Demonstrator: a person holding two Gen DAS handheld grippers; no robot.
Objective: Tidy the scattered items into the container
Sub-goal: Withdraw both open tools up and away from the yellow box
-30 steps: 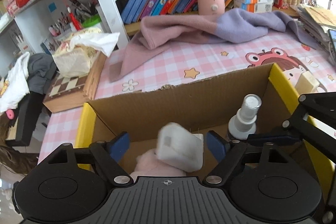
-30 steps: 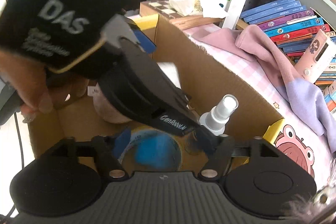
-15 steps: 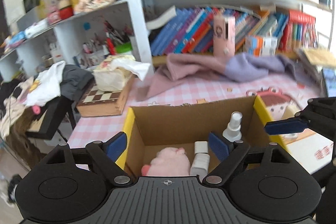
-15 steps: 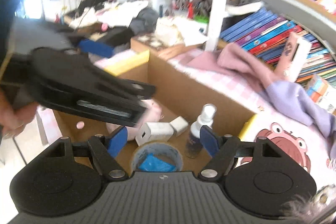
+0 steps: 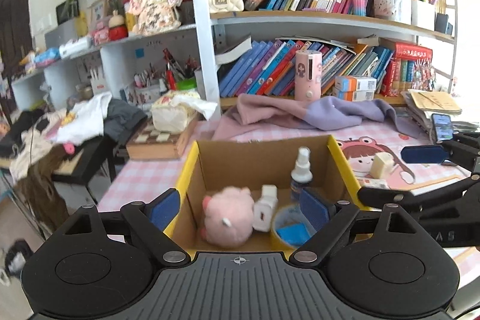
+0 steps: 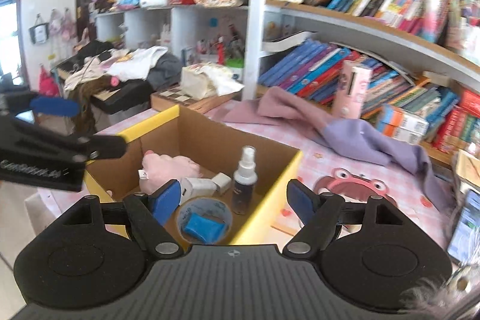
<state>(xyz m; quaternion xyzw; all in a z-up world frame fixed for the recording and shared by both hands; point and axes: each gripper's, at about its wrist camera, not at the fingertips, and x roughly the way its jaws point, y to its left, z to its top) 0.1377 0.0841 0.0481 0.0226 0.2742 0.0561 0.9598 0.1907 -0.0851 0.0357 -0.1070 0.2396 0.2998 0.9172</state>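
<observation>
A cardboard box with yellow flaps [image 5: 336, 149] [image 6: 210, 137] stands on the pink checked table. Inside lie a pink plush pig [image 5: 228, 218] [image 6: 168, 167], a white charger [image 5: 265, 207] [image 6: 201, 185], a small spray bottle [image 5: 301, 173] [image 6: 244, 179] and a tape roll with a blue item inside [image 5: 289, 230] [image 6: 204, 218]. My left gripper [image 5: 238, 207] is open and empty, above the box's near side. My right gripper [image 6: 232, 200] is open and empty over the box's right flap. A cream block [image 5: 381, 165] lies on the table right of the box.
A pink-and-purple cloth [image 5: 300, 113] [image 6: 330, 128] lies behind the box. A tissue pack on a chessboard case [image 5: 168, 125] sits at the left. A phone [image 5: 442, 126] and papers lie at the right. Bookshelves stand at the back.
The white charger left my left gripper and now lies in the box. Both grippers have pulled up and back from the box, both open.
</observation>
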